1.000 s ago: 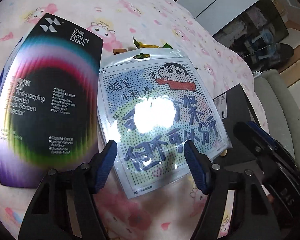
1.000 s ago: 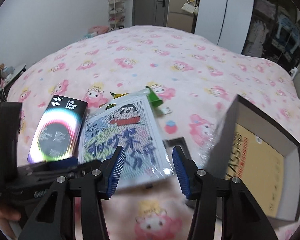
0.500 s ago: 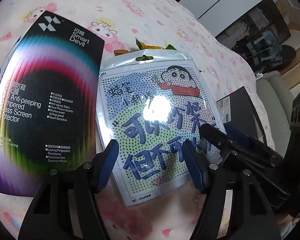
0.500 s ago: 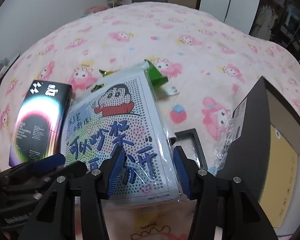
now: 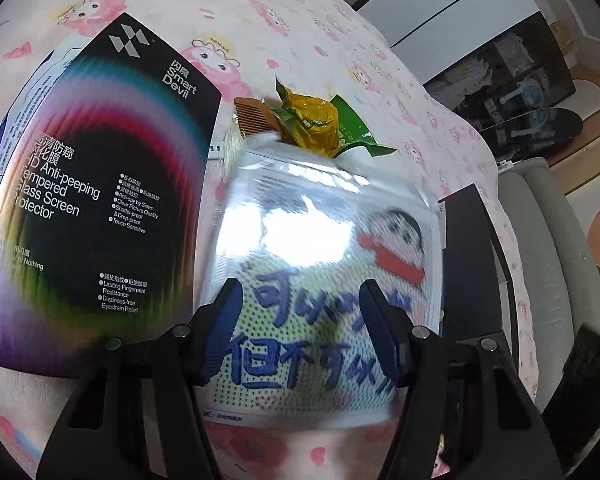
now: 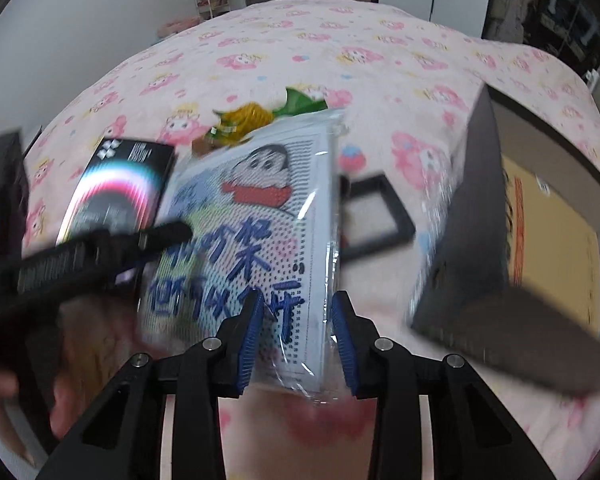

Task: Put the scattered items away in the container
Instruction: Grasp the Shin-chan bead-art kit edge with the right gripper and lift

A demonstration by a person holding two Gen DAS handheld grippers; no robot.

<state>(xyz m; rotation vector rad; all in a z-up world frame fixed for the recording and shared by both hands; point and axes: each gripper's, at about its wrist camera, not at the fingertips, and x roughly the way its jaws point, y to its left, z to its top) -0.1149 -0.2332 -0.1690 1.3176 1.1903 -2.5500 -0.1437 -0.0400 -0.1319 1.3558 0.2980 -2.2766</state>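
A clear bag with a cartoon bead picture (image 5: 324,280) lies on the pink bed, bulged and blurred. My right gripper (image 6: 296,320) is closing on the bag's right edge (image 6: 312,280), which is bunched between the blue pads. My left gripper (image 5: 298,308) hovers over the bag's near half; its jaws are closing slightly, still wide, with no pad on the bag. One of its fingers (image 6: 156,236) crosses the bag's left side. The open dark box (image 6: 480,216) stands to the right, with a tan sheet inside.
A black screen-protector box (image 5: 100,200) lies left of the bag. A brown comb (image 5: 256,116) and a yellow-green snack packet (image 5: 312,120) lie beyond it. A small black frame (image 6: 376,216) lies between bag and box. A person's hand (image 6: 4,384) is at lower left.
The right gripper came down and its jaws narrowed around the bag's right edge. The bag shifted and buckled, uncovering the comb and snack packet. The left jaws narrowed a little.
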